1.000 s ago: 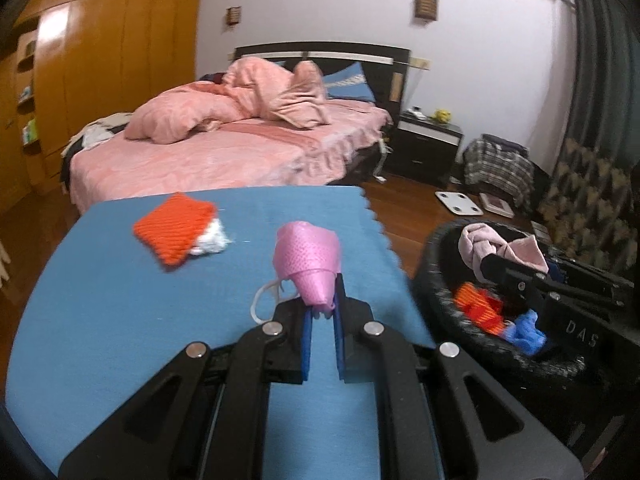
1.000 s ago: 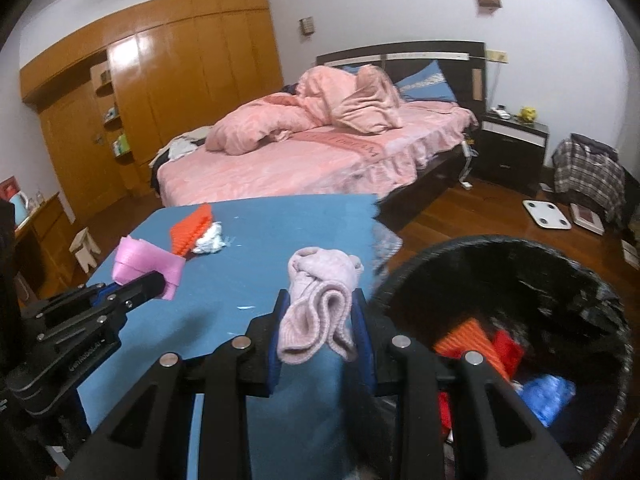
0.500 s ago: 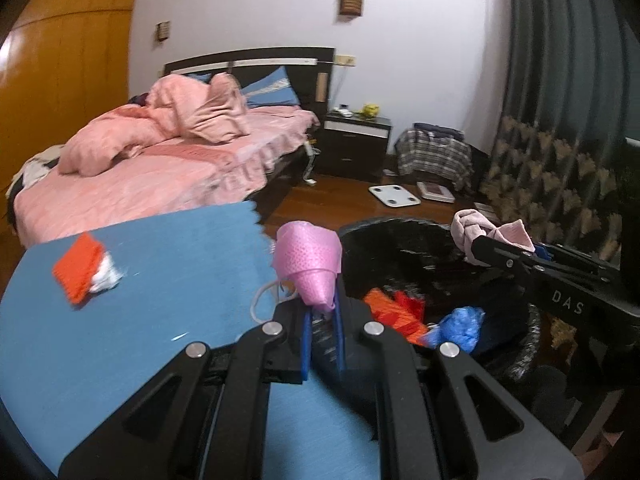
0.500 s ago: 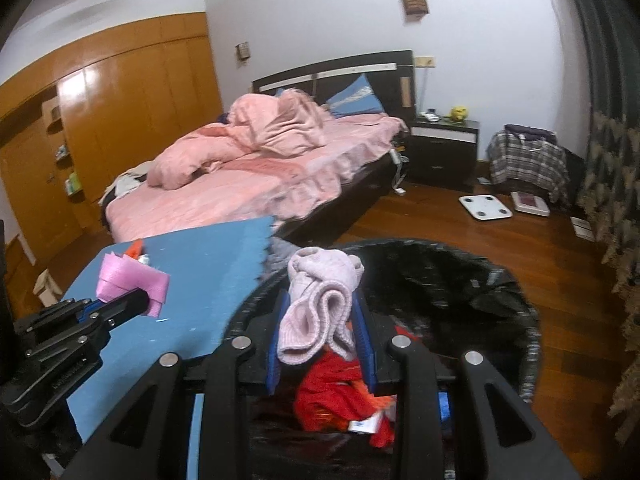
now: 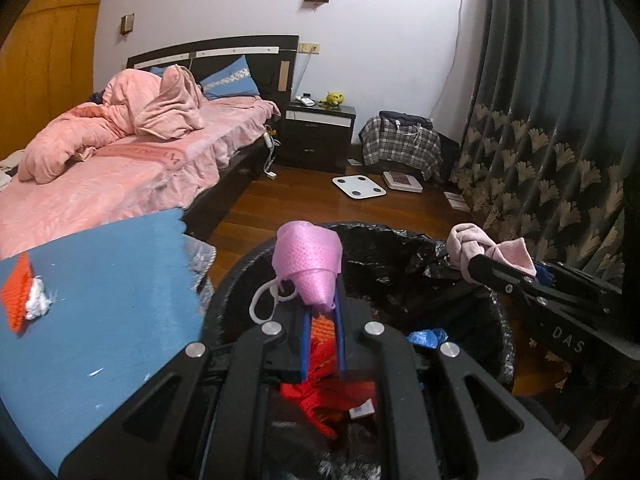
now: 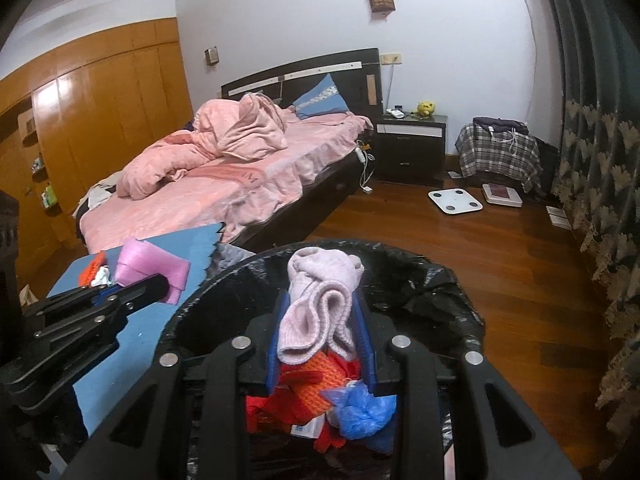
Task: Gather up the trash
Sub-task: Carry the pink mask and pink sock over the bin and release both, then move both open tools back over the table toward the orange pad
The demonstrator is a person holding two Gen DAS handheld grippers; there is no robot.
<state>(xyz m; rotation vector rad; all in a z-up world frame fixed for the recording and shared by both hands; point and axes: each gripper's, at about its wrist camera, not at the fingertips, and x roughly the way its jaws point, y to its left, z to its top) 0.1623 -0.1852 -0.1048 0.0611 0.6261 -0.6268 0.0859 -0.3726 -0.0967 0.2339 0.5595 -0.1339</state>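
Note:
My left gripper (image 5: 322, 312) is shut on a pink face mask (image 5: 308, 264) and holds it over the near left rim of the black bin (image 5: 404, 236). Its white ear loop hangs at the left. My right gripper (image 6: 322, 312) is shut on a rolled pale pink sock (image 6: 320, 304) and holds it above the bin's (image 6: 440, 276) opening. The bin holds red and orange cloth (image 6: 316, 380) and a blue bag (image 6: 360, 408). An orange knit piece with a white wad (image 5: 20, 296) lies on the blue mat (image 5: 112, 304).
A bed with pink bedding (image 5: 120, 160) stands behind the mat. A dark nightstand (image 5: 320, 136), a plaid-covered pile (image 5: 400, 144) and a white scale (image 5: 359, 187) sit on the wood floor. Dark curtains (image 5: 540, 140) hang at the right.
Both grippers have swung to the right, from over the blue mat to over the bin, each keeping its hold. The orange piece has stayed on the mat.

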